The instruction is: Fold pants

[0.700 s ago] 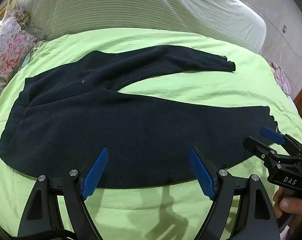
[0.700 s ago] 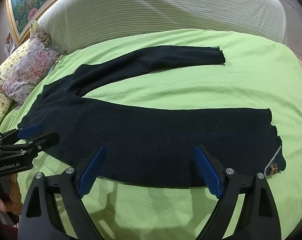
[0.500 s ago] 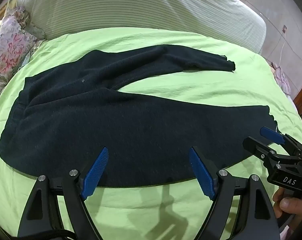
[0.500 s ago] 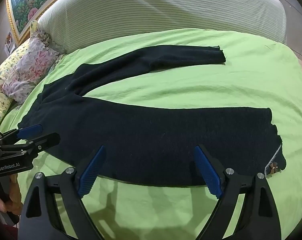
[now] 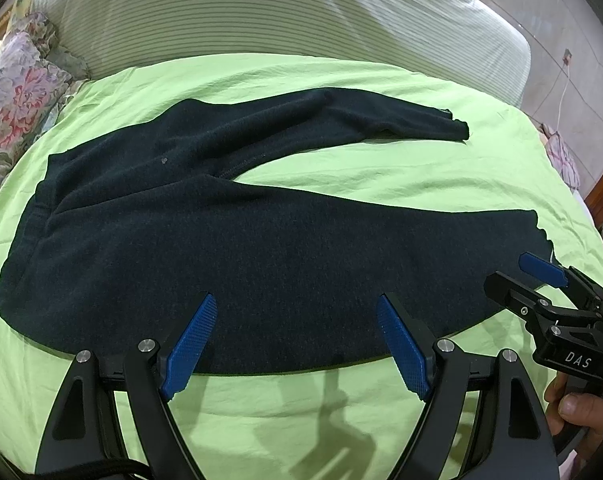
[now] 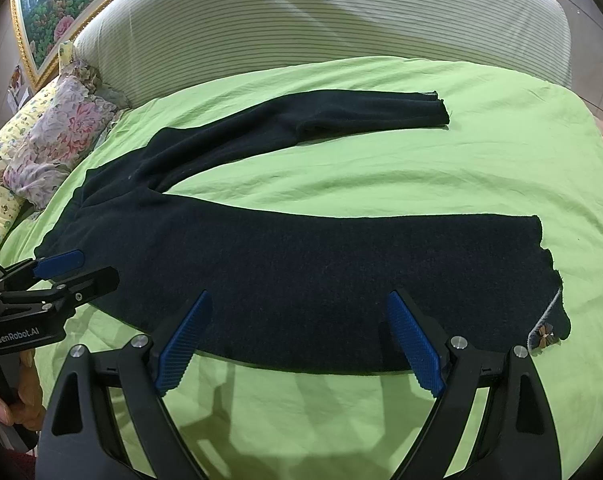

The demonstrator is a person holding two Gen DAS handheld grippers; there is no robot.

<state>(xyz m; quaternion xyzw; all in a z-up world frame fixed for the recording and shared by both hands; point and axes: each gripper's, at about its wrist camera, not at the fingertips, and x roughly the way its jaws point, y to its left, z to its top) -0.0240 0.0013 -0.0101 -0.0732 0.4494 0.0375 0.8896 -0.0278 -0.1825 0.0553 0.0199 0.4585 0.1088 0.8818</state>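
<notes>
Pants (image 5: 261,248) are laid flat across the middle of the frame on the bed (image 5: 381,172), legs splayed. Left claw (image 5: 297,344) and right claw (image 6: 297,344) are held wide, empty, above the near edge. No change is noted since half a second ago; folding is judged not begun.

I stand at the side of a bed covered in a bright lime-green sheet (image 6: 381,420), lightly wrinkled and evenly lit from above. Behind it rises a padded headboard (image 6: 321,12) with fine horizontal pale green and white stripes. At my left, floral pillows (image 6: 57,140) in pink and grey lean against a yellow flowered one (image 6: 5,148). Above them hangs a gold-framed painting (image 6: 57,12) of flowers and greenery. To the right, a pale tiled wall (image 5: 561,52) carries a socket with a white cord.
</notes>
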